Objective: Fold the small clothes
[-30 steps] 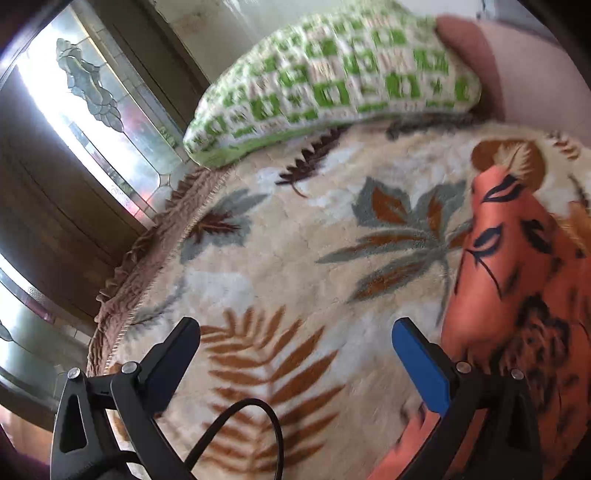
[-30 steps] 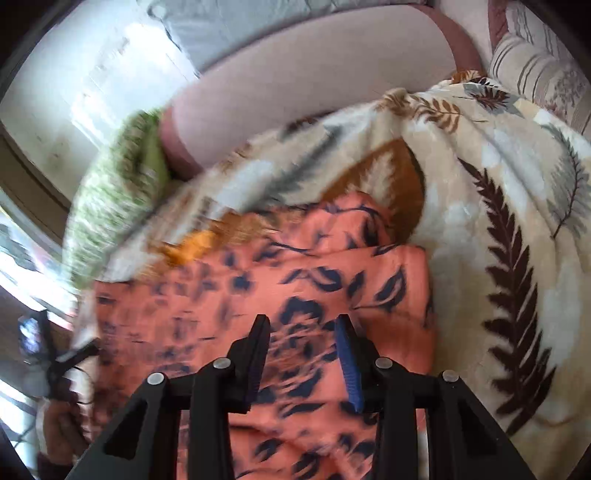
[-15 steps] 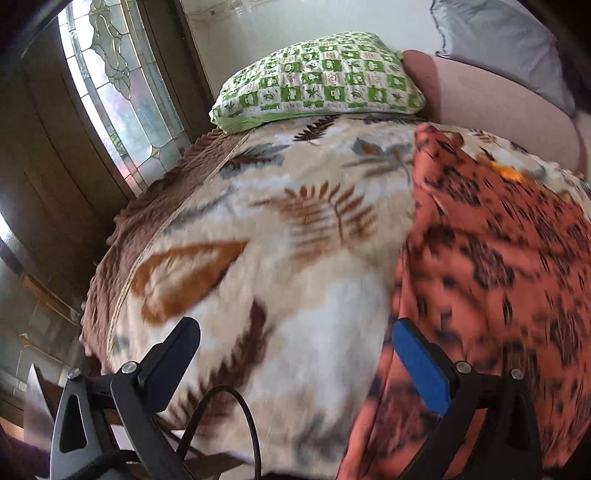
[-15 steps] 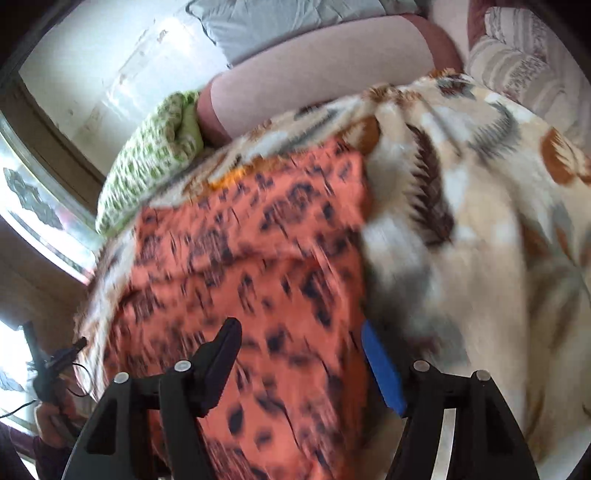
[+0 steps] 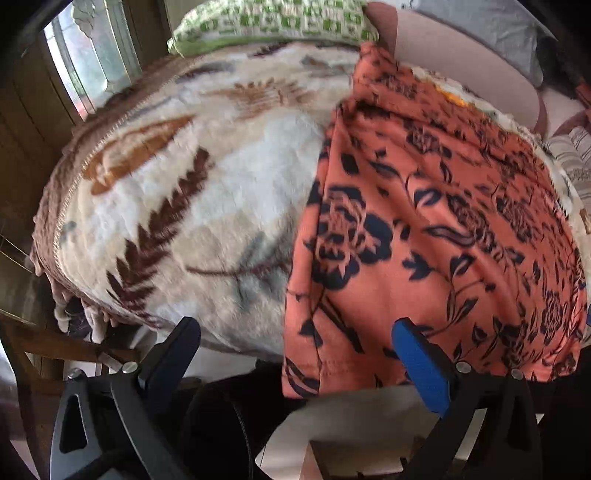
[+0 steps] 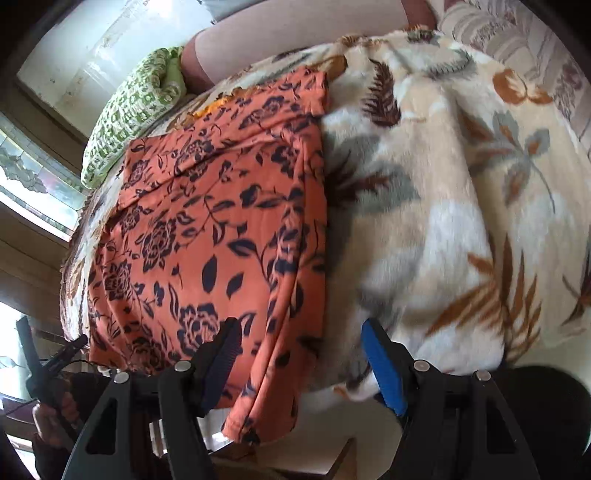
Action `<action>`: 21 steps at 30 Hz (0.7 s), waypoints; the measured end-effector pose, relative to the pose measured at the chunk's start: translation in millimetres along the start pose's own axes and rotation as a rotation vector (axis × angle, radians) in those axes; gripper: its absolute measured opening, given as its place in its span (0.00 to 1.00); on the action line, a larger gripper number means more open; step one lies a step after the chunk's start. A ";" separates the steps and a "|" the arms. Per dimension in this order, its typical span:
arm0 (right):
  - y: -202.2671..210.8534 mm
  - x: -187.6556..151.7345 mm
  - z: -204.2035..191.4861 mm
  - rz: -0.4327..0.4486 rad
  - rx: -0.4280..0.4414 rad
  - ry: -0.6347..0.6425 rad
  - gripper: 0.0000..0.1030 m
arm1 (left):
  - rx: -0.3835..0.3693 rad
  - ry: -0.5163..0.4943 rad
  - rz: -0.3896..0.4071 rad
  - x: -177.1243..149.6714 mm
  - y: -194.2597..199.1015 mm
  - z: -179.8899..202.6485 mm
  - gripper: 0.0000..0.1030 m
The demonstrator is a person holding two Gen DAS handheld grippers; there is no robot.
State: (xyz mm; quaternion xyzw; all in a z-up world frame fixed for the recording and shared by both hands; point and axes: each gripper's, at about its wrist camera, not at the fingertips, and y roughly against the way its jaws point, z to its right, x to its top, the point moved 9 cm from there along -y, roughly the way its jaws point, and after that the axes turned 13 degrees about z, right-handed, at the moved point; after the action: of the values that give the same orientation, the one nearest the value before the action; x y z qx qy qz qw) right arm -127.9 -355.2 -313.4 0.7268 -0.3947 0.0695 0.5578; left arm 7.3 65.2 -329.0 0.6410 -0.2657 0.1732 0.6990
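An orange garment with a dark flower print lies flat on a leaf-patterned fleece blanket. Its near hem hangs a little over the blanket's front edge. My left gripper hovers over the garment's near left corner. Its jaws are wide and closing, the corner lies between them, and the pads do not press on it. My right gripper stands open over the near right corner, the cloth's edge between its fingers and untouched.
A green checked pillow lies at the far end against a pink padded back. A striped cushion sits at the right. A glazed window is left. A hand holds the other gripper's handle.
Both grippers have drawn back from the far part of the bed to its near edge. The right gripper's jaws have widened from narrow to well apart.
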 end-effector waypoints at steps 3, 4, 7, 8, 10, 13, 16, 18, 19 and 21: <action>-3.3 -15.9 -0.9 -0.050 -0.005 -0.037 0.69 | -0.110 0.024 -0.051 -11.9 -2.9 11.7 0.47; -5.0 -18.1 -2.3 -0.058 -0.006 -0.041 0.69 | -0.133 0.021 -0.068 -15.0 -4.9 15.2 0.38; -8.3 -29.9 -5.3 -0.087 -0.009 -0.051 0.69 | -0.139 0.018 -0.093 -21.5 -11.0 17.8 0.31; -9.8 -32.2 -6.8 -0.094 -0.005 -0.056 0.69 | -0.140 0.015 -0.092 -21.5 -10.8 18.1 0.31; -13.9 -39.4 -10.2 -0.119 0.004 -0.070 0.69 | -0.142 0.008 -0.084 -19.7 -8.2 19.3 0.33; -21.1 -47.2 -14.6 -0.141 -0.004 -0.066 0.69 | -0.131 0.012 -0.070 -9.8 -8.1 16.1 0.70; -33.3 -55.1 -15.6 -0.167 -0.044 -0.050 0.69 | -0.151 0.040 -0.069 -5.3 -10.2 14.9 0.64; -40.0 -61.5 -20.3 -0.190 -0.024 -0.033 0.50 | -0.163 0.038 -0.095 -4.5 -13.8 13.3 0.12; -41.9 -63.3 -21.6 -0.193 -0.023 -0.021 0.35 | -0.168 0.038 -0.113 -8.9 -17.3 12.8 0.12; -40.8 -64.2 -22.6 -0.188 -0.030 0.023 0.23 | -0.190 0.057 -0.111 -8.6 -16.2 11.9 0.08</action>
State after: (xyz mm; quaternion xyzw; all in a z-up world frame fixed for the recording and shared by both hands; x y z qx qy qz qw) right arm -137.2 -301.1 -370.6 0.7514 -0.3195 0.0193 0.5770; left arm 8.1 52.4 -346.7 0.5805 -0.2251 0.1264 0.7723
